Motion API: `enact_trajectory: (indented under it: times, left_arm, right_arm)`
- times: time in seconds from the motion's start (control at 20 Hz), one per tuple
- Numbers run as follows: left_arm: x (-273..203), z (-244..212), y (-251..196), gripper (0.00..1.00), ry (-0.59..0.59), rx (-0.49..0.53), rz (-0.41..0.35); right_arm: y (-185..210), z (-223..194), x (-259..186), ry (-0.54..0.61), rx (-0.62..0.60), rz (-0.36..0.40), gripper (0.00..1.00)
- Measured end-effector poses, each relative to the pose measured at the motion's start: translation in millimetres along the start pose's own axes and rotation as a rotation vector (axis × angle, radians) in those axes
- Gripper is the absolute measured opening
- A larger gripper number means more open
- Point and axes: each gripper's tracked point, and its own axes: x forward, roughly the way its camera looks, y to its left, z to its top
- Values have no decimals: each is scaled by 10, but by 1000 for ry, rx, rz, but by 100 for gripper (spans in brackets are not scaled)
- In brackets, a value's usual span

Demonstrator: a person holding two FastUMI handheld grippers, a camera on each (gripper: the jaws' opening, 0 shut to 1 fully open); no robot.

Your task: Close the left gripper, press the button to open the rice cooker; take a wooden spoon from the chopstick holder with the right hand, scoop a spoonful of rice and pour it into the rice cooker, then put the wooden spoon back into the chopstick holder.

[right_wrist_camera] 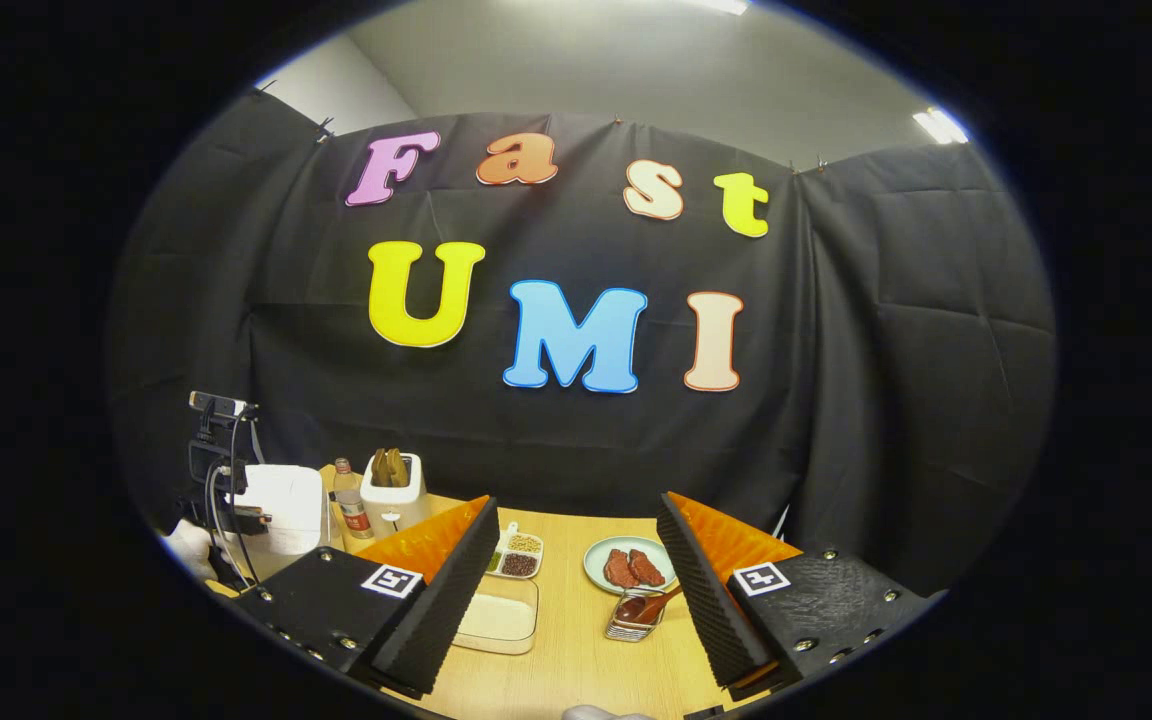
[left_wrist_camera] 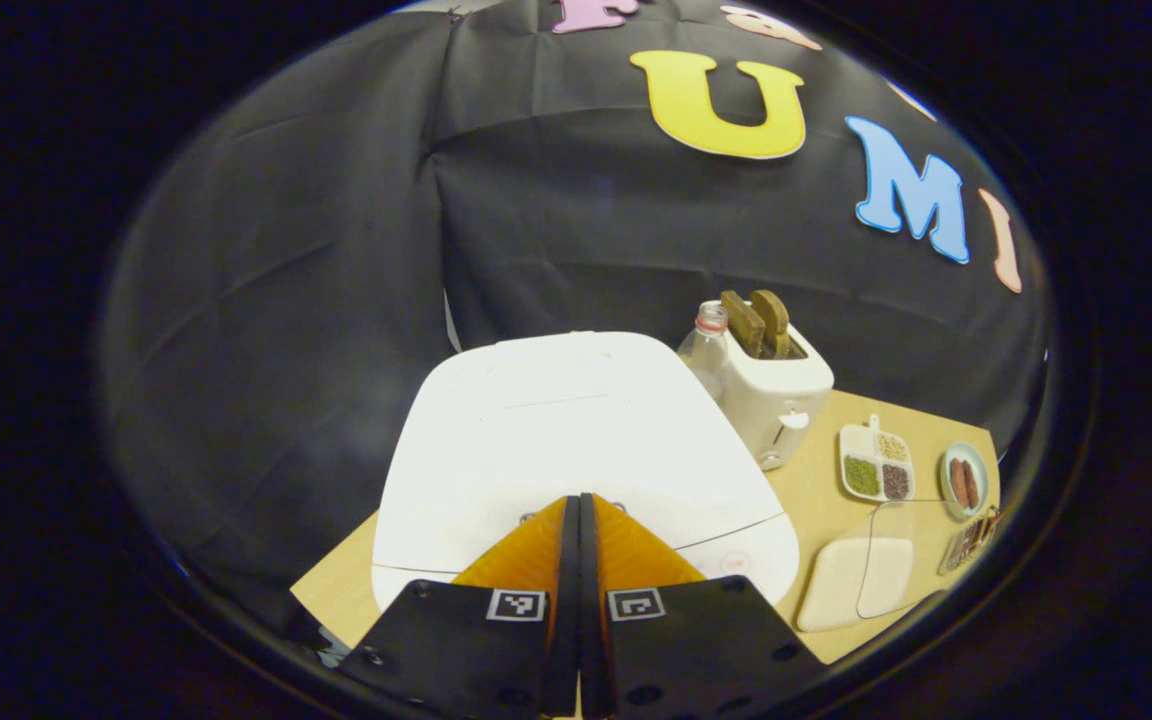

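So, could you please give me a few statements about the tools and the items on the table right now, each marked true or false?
1. The left tool is shut, its fingers together over the rice cooker. True.
2. The rice cooker's lid is open. False: it is down.
3. The right tool is clamped on the wooden spoon. False: it is open and holds nothing; the spoon sits in the chopstick holder.
4. The toaster has two slices of bread standing in its slots. True.
5. The plate beyond the chopstick holder is bare. False: two reddish-brown pieces of food lie on it.
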Motion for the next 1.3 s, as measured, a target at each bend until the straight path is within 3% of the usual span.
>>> enact_trajectory:
  times: [0.1,0.2,0.35,0.45,0.6,0.8,0.95,1.3]
  left_arm:
    - [-14,21,-4,9,-11,2,6]
    - [-110,223,6,9,-102,28,20]
    - [-644,1049,-39,9,-430,76,19]
    - [-1152,1380,-181,9,-567,82,-37]
    - [-1703,1517,-291,9,-659,47,-108]
    - [-2069,1494,-323,10,-662,37,-139]
    - [-2228,1359,-459,36,-639,43,-195]
    - [-2554,1329,-434,94,-665,8,-227]
  right_arm:
    - [-21,-22,-2,-1,4,-5,97]
    - [-33,-86,11,7,-3,-12,97]
    - [-21,-121,23,3,8,-8,97]
    - [-14,-105,24,-9,15,-7,97]
    - [-17,-44,15,-30,18,-8,97]
    - [-36,4,20,-45,25,-16,97]
    - [-52,0,15,-49,20,-19,97]
    - [-57,-52,-8,-65,21,-19,97]
